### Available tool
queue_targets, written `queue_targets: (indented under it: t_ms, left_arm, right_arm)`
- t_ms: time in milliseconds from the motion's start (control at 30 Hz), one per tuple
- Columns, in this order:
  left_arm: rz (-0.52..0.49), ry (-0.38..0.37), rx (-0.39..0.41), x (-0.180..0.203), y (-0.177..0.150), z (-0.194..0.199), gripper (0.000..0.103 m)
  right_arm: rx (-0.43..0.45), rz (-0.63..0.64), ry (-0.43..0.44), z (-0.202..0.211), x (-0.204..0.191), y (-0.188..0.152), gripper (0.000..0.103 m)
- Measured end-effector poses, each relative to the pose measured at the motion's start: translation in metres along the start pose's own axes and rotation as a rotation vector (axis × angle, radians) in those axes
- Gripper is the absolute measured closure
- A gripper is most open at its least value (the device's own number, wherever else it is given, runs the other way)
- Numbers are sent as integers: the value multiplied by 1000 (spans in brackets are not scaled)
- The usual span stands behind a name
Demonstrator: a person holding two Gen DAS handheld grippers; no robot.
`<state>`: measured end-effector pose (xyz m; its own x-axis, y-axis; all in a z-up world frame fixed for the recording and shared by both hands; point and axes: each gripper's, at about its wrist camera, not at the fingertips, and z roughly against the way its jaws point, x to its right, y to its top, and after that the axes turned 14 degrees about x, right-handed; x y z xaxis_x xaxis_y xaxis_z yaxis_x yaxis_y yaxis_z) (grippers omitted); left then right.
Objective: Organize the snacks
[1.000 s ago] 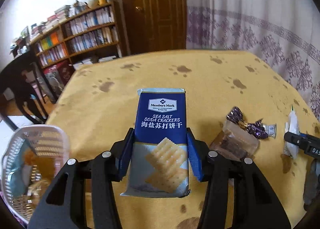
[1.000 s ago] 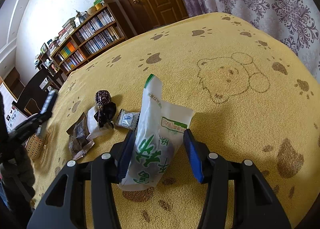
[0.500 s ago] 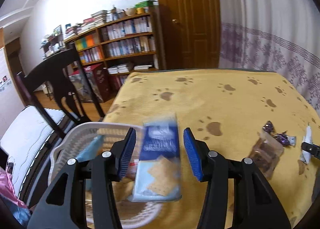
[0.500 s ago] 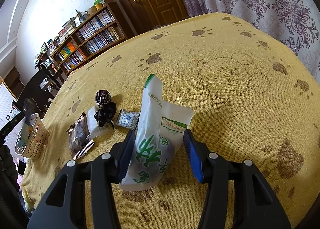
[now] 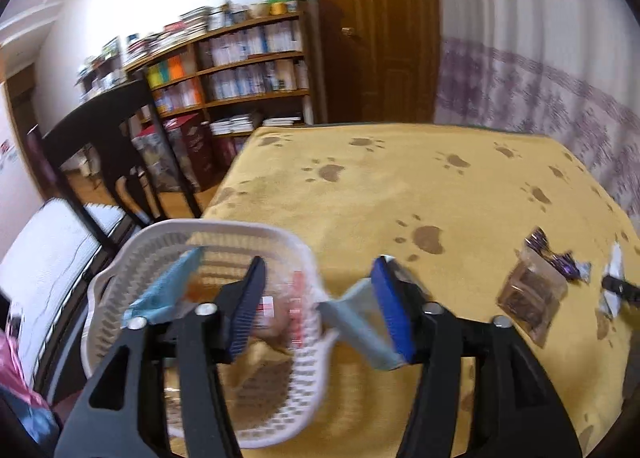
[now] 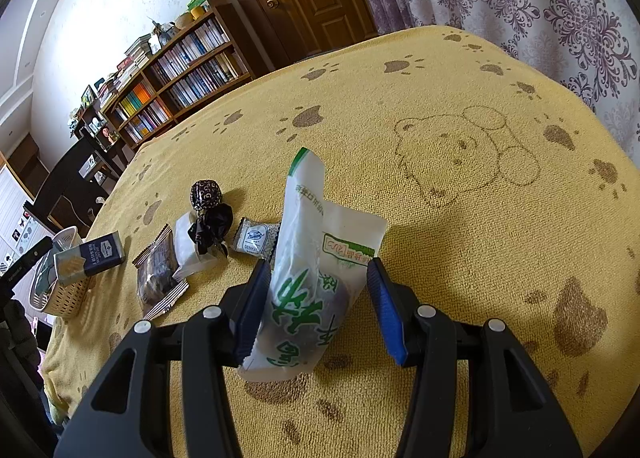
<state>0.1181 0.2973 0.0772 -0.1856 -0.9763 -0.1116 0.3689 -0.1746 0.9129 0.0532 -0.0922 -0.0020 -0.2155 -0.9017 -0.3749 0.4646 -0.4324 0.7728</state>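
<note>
Swung left over the white basket since a moment ago, left gripper spread, cracker pack released, tipped on the rim beside it. Right gripper parted around the upright white-green bag, not visibly pinching. Candies and brown packet between, blurred from the left.

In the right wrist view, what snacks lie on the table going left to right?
Basket → blue cracker pack → brown clear-wrapped snack → dark twisted candy → small grey packet → white green-printed bag.
</note>
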Motion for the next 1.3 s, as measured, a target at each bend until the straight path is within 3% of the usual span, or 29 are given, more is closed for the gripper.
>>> queue_targets:
  t_ms: [167,433,767,1033,1300]
  left_arm:
    - [-70,-57,-51,33,-5,-21,26]
    - [-70,-85,-129,45,-23,-50,26]
    - [-128,-137,-120,63,-42,-38,24]
    - [-260,-47,-93,77,-65,-27,18]
    - [-306,-11,-69,100,-80,3,18]
  right_arm:
    - [0,0,0,0,0,0,52]
    - [0,0,0,0,0,0,52]
    - [0,-1,0,0,0,0,52]
    - [1,0,0,0,1,0,52]
    - [1,-2,1,0,1,0,52]
